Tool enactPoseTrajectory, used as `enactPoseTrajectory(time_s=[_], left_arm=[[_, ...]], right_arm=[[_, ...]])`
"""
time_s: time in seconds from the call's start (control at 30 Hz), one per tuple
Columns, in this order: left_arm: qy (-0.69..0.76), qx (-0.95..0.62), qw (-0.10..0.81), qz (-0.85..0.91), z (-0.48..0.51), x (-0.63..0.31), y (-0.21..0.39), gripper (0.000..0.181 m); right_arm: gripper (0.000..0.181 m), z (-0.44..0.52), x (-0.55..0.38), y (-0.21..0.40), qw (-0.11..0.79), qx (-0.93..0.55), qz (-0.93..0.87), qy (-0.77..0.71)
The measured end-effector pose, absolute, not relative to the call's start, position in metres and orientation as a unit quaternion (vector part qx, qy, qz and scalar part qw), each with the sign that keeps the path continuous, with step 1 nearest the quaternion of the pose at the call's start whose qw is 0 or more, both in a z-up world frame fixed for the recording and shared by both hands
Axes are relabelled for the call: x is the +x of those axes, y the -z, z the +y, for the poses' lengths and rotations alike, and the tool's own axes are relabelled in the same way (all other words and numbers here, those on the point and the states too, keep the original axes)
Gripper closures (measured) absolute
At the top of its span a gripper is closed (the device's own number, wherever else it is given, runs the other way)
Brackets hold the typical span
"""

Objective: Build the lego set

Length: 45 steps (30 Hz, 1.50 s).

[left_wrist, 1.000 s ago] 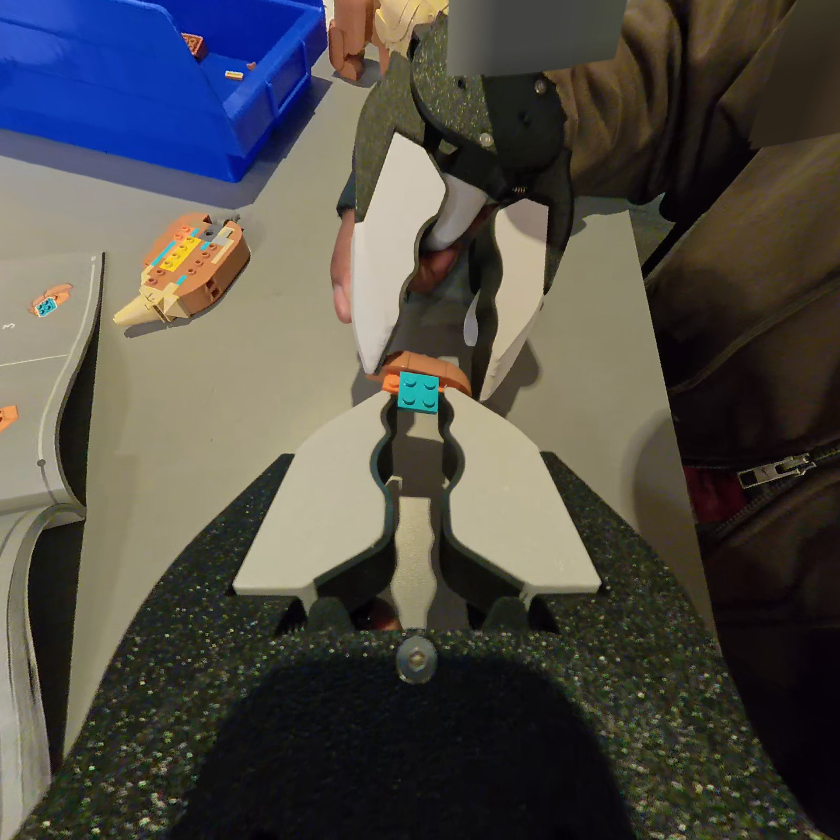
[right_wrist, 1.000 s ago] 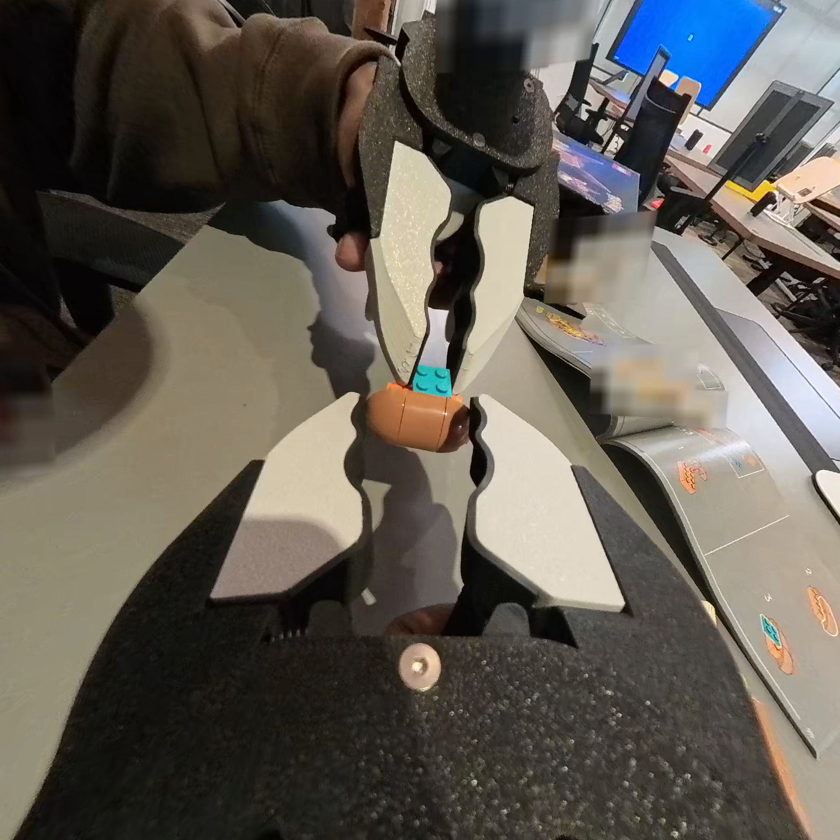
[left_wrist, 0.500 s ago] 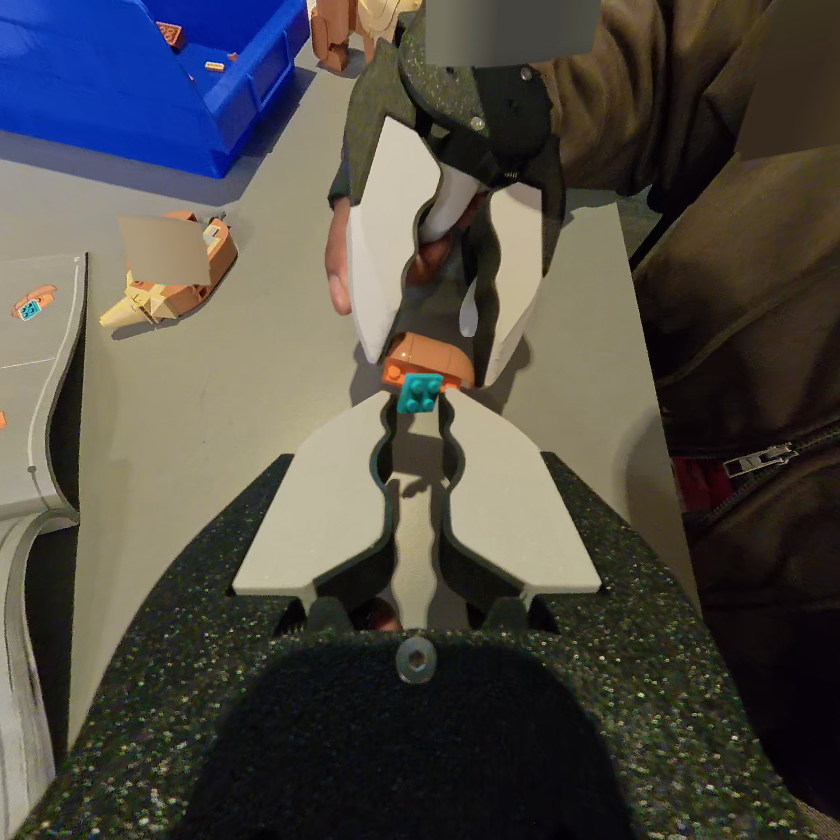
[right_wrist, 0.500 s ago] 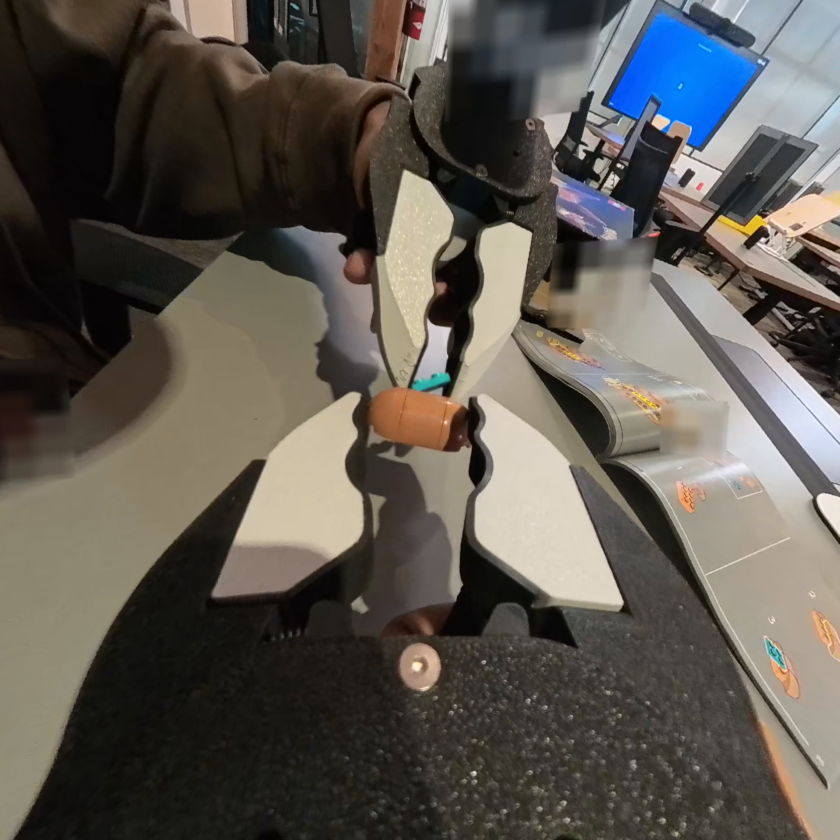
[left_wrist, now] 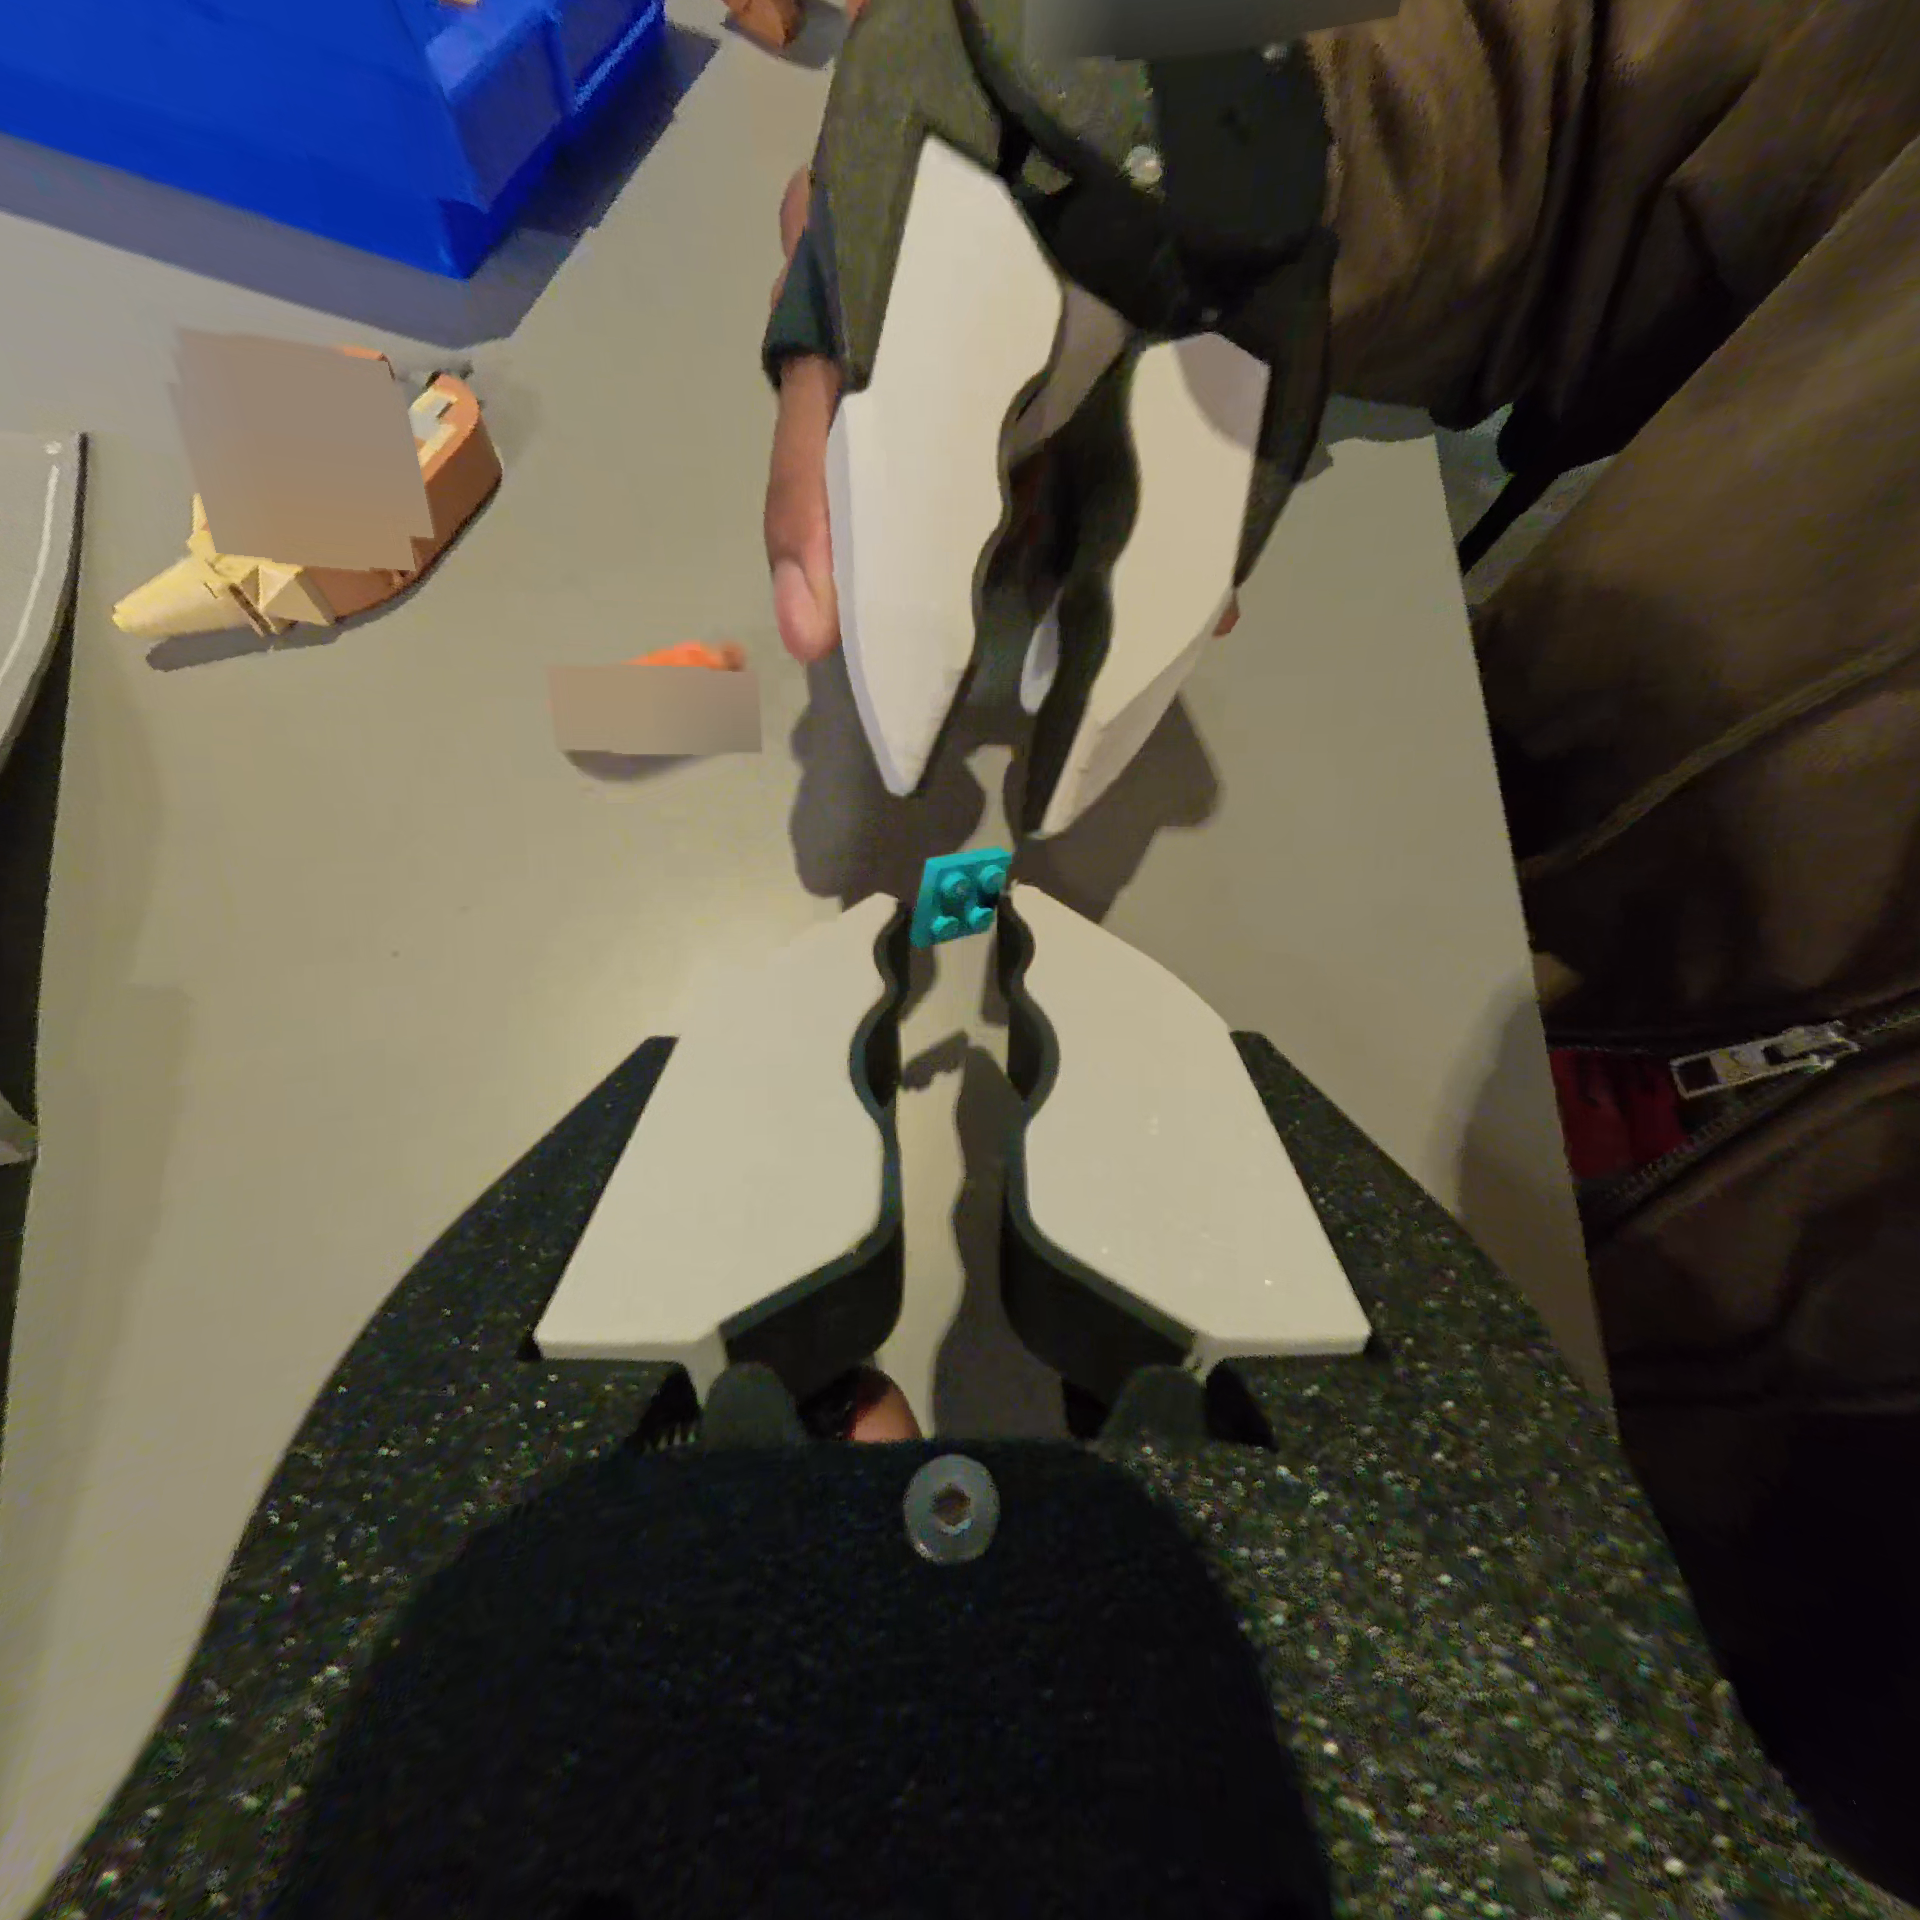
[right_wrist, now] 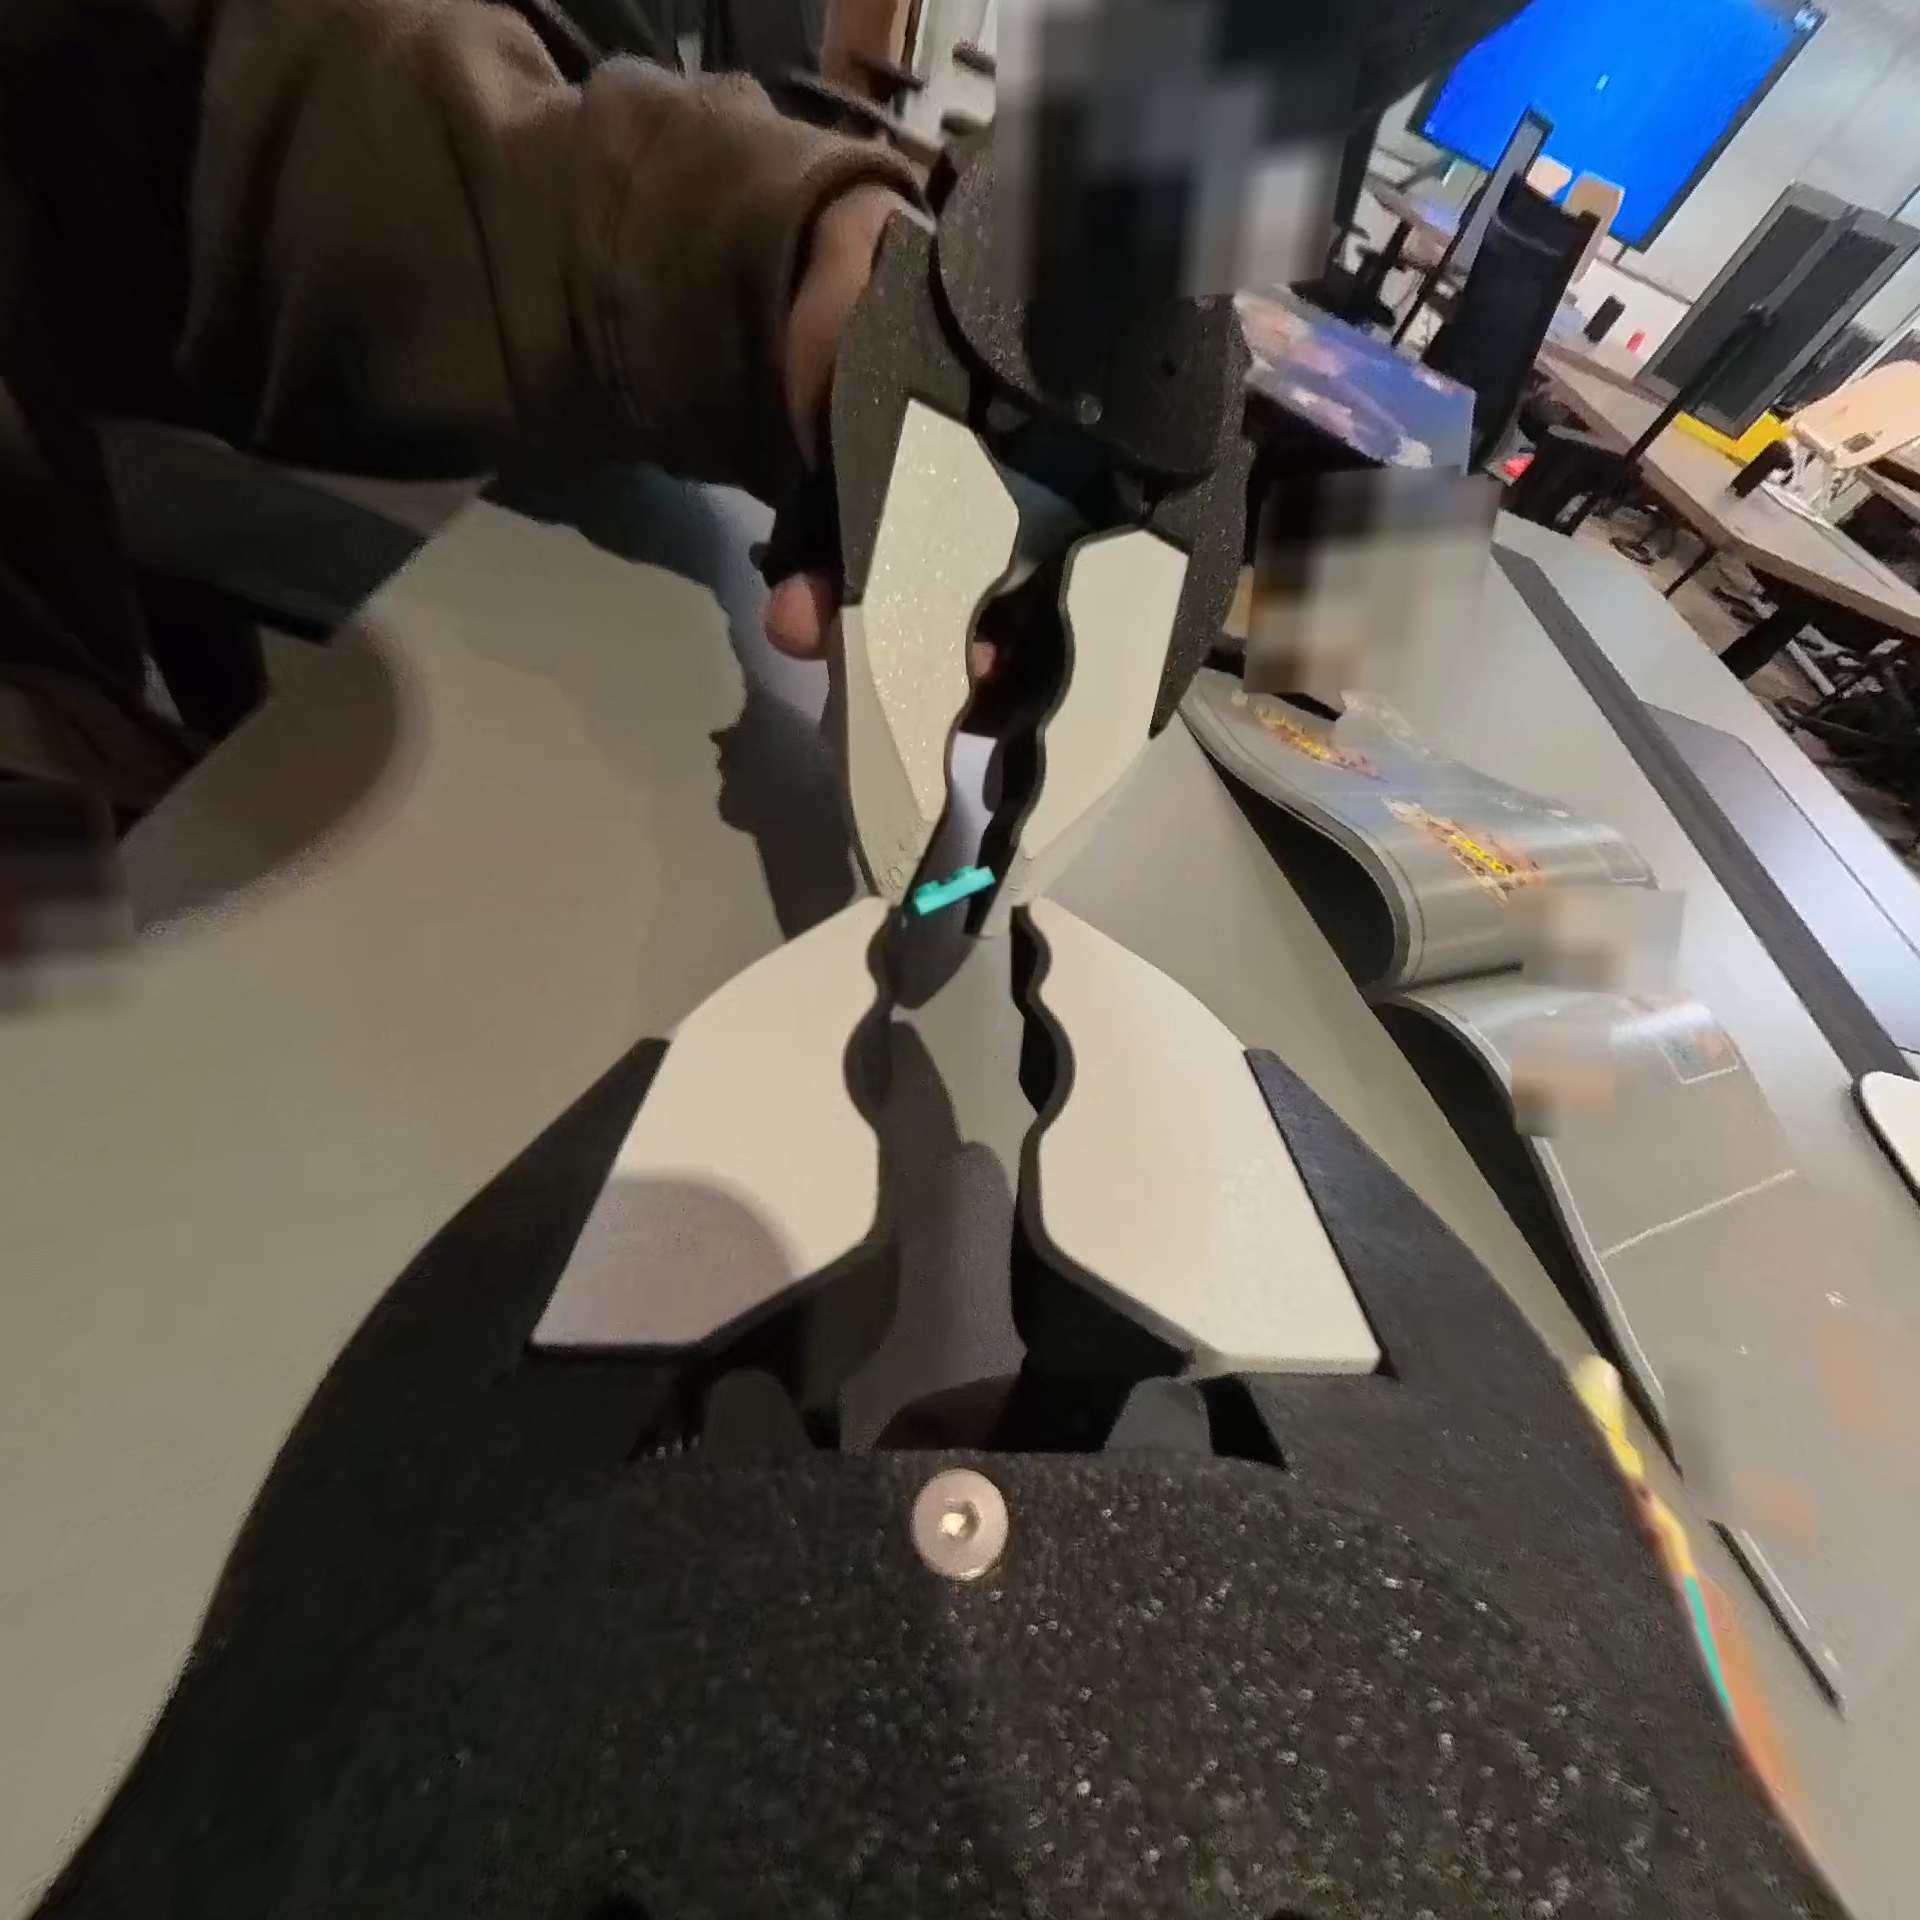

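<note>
Left gripper pinching teal 2x2 plate, studs facing camera, tilted, right gripper empty, slightly parted

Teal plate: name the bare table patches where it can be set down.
Widest free patch: grey table left of the left gripper, bounded by the booklet and the orange piece. A narrower strip lies right of the teal plate, up to the table edge. Crowded: far side, with partial build, blue bin and right gripper.
</note>
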<state>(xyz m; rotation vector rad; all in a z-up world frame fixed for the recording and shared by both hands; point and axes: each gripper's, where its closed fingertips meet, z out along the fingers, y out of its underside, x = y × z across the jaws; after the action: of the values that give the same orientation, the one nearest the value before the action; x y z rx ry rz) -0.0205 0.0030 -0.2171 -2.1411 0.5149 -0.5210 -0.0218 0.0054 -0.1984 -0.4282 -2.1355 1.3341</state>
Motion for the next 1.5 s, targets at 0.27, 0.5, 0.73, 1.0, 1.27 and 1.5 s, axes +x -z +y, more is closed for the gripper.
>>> enactPoseTrajectory(time_s=[0.27, 0.5, 0.73, 1.0, 1.27, 1.5], left_arm=[[0.197, -0.873, 0.416, 0.162, 0.008, -0.037, 0.232, 0.166], [0.181, -0.883, 0.406, 0.15, 0.026, -0.046, 0.242, 0.166], [0.19, -0.878, 0.414, 0.146, 0.034, -0.046, 0.245, 0.166], [0.196, -0.87, 0.431, 0.134, 0.034, -0.049, 0.239, 0.166], [0.184, -0.878, 0.422, 0.129, 0.031, -0.051, 0.243, 0.166], [0.177, -0.882, 0.415, 0.135, 0.031, -0.05, 0.246, 0.166]], right_arm=[[0.156, 0.061, -0.023, 0.215, 0.332, -0.232, -0.822, -0.401], [0.15, 0.113, -0.034, 0.246, 0.339, -0.334, -0.84, -0.259], [0.141, 0.112, -0.038, 0.251, 0.271, -0.395, -0.832, -0.279], [0.164, 0.095, -0.046, 0.253, 0.186, -0.446, -0.82, -0.308], [0.164, 0.085, -0.051, 0.252, 0.033, -0.53, -0.74, -0.412], [0.153, 0.104, -0.058, 0.259, 0.112, -0.526, -0.763, -0.359]])
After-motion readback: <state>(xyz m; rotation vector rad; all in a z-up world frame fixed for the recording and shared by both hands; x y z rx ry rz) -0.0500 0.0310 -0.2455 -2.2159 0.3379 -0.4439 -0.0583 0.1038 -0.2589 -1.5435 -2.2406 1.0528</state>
